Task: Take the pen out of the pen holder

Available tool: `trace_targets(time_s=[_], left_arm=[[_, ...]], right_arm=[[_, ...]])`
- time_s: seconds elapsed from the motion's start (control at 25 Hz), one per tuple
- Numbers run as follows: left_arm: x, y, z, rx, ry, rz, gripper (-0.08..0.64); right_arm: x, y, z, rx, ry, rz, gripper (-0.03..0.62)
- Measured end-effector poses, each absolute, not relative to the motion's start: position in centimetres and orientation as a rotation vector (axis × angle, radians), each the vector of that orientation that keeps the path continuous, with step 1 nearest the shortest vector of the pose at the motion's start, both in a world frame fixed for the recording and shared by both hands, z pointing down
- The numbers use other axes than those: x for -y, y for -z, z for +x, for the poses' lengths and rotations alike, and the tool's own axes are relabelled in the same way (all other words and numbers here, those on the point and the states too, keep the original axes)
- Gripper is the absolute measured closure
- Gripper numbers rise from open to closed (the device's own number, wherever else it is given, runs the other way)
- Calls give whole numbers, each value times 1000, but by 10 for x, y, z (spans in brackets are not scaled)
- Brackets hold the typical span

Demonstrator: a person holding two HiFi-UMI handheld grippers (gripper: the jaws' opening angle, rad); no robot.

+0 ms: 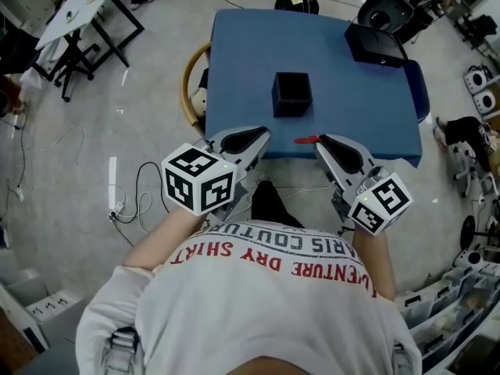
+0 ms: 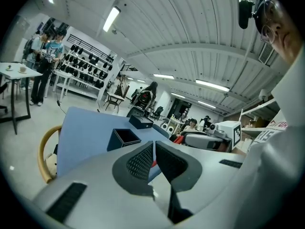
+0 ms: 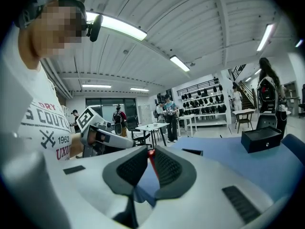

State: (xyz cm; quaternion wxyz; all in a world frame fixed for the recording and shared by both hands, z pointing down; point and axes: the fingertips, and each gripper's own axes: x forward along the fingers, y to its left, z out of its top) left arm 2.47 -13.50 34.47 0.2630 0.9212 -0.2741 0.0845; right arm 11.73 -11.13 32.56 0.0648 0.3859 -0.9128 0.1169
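Head view: pen (image 1: 305,140) is being pinched by right gripper (image 1: 322,141) (already clear of pen holder (image 1: 291,94)). Left gripper (image 1: 263,137) is being held pressed together, idle.

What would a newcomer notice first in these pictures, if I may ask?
The red pen, clamped in the right gripper at the near edge of the blue table, draws the eye first. Behind it the black pen holder stands mid-table, and the left gripper sits shut alongside.

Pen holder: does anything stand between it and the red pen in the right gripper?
Nothing visible does. The right gripper holds the red pen at the near edge; only bare blue table separates it from the pen holder.
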Motion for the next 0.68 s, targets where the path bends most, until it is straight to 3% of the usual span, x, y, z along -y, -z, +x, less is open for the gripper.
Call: trace_targets(time_s=[0.68], left_arm=[[157,-344,31,749,-219,2496,521]], right_arm=[[128,-321,117,2781,-347,1149,538]])
